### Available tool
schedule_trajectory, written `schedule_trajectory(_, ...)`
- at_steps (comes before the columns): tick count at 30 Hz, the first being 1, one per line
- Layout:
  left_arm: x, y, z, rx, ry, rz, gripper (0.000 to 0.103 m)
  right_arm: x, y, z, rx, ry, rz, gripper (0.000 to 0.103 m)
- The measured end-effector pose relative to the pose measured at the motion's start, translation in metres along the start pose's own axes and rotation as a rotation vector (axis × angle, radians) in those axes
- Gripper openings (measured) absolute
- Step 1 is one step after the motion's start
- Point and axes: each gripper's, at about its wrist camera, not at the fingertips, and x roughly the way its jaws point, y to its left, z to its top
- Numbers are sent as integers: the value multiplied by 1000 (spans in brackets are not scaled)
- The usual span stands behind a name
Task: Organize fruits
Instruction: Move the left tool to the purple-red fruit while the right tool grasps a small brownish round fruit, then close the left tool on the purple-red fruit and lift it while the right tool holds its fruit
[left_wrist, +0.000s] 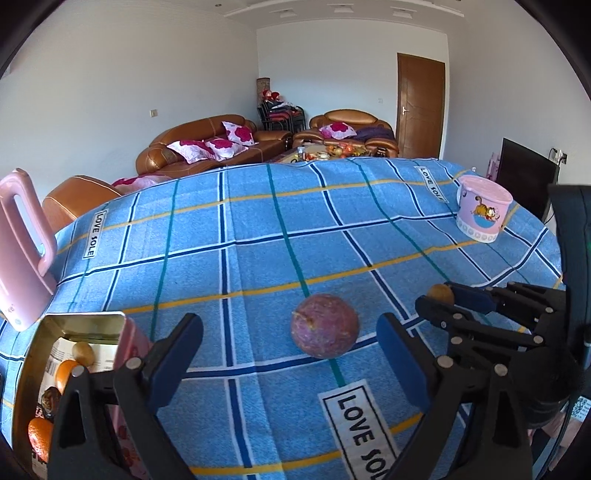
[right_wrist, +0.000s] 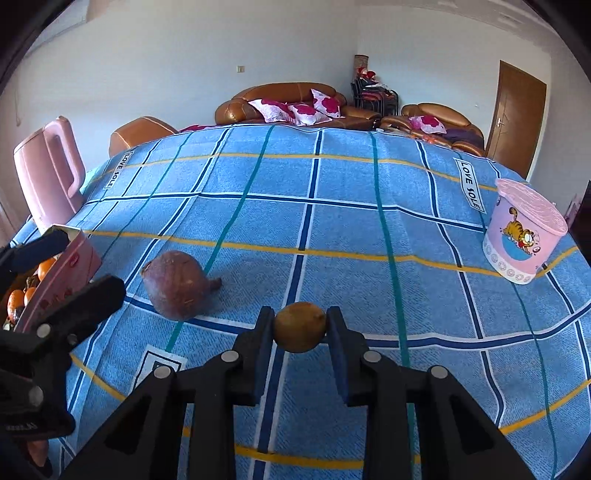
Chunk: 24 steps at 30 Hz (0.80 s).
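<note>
- The bench, covered in a blue checked cloth printed with "LOVE SOLE", carries everything; a pink jug stands at its far left and a pink lidded tub with a cartoon cat at its far right, both well apart from the fruit in play.
- An open tin box with pink sides sits at the near left edge of the bench, just left of the left gripper; oranges, a small brown fruit and something dark already lie inside it, so it looks like the place the fruit goes.
- The purple fruit lies on the cloth straight ahead of the left gripper, just beyond its tips and centred between them. It is roundish with a dull, mottled purple skin; from the right wrist view it shows a short nub at each end, its long axis lying roughly across the fingers' gap.
- The left gripper's fingers stand wide apart and touch nothing; this hand is clearly the nearer to the purple fruit, and a short push forward and down should bracket it.
- The right gripper has its fingers clamped on a small brown fruit, oval, matt and olive-brown, gripped across its middle, to the right of the purple fruit; I cannot tell if it rests on the cloth.
</note>
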Motion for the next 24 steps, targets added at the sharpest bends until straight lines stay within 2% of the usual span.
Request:
schedule_trajectory(3, 15, -6, 0, 2, 34, -14, 93, -2, -7, 0, 19, -10, -9, 31)
schedule_trajectory(9, 40, -9, -1, -14, 118, -53, 80, -2, -14, 0, 53, -9, 11, 31)
schedule_trajectory(12, 45, -11, 1, -11, 135, -75, 71, -3, -13, 0, 47, -11, 16, 31)
schedule_trajectory(14, 50, -11, 0, -13, 158, -104, 53, -2, -13, 0, 46, -8, 18, 31)
schedule_trajectory(19, 48, -5, -1, -49, 158, -140, 53, -3, -12, 0, 38, -17, 48, 31)
schedule_trajectory(24, 41, -4, -1, -51, 127, -139, 53, -10, -11, -1, 28, -57, 79, 31)
